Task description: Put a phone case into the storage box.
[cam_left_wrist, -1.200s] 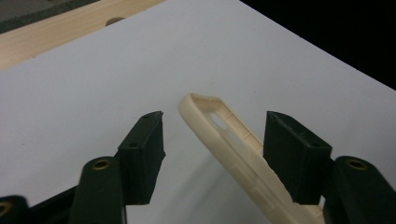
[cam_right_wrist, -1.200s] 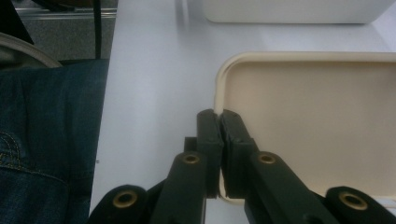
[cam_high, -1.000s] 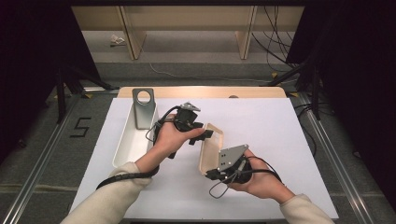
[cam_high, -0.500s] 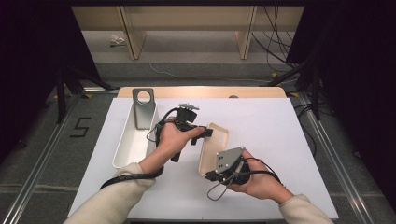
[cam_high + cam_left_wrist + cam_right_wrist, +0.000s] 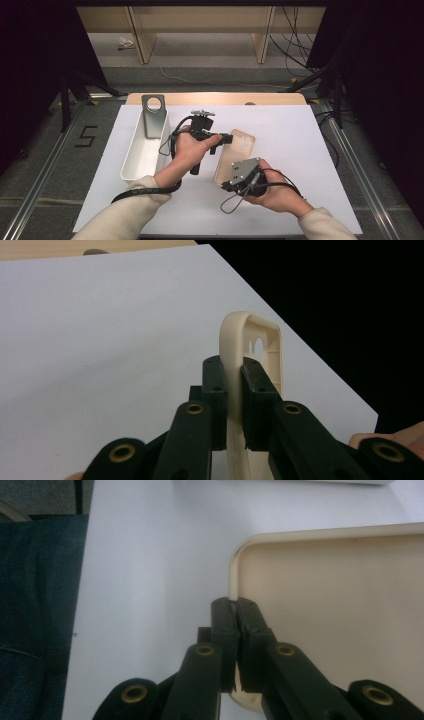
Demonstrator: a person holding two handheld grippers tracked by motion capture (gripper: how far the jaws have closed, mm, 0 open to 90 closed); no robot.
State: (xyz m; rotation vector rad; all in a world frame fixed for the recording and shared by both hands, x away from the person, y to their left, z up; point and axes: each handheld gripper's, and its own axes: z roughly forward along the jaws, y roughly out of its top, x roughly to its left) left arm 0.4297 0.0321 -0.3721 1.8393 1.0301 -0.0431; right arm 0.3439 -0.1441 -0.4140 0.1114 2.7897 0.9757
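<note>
- Cream plastic phone case [image 5: 239, 150]: smooth, softly glossy rim.
- Black two-jaw grippers' pads [image 5: 216, 385]: matt plastic, brass-coloured rivets.
- White rectangular tray [image 5: 142, 150] near the table's left edge: smooth, satin.
- Grey metal bracket [image 5: 152, 117]: brushed.
- White tabletop [image 5: 300, 150]: matt, wooden far edge.

On the white table [image 5: 310, 150] there is one beige phone case [image 5: 239, 150], right of the middle, one long white tray [image 5: 137, 155] at the left, and one grey metal bracket with a round hole [image 5: 153, 116] standing at the tray's far end. Two grippers are at work, the left gripper [image 5: 226, 138] and the right gripper [image 5: 227, 184], each held in one of the person's two hands. On the floor far beyond the table lies one small pale scrap [image 5: 125, 44], and left of the table one dark numeral is marked on the floor [image 5: 86, 136].
</note>
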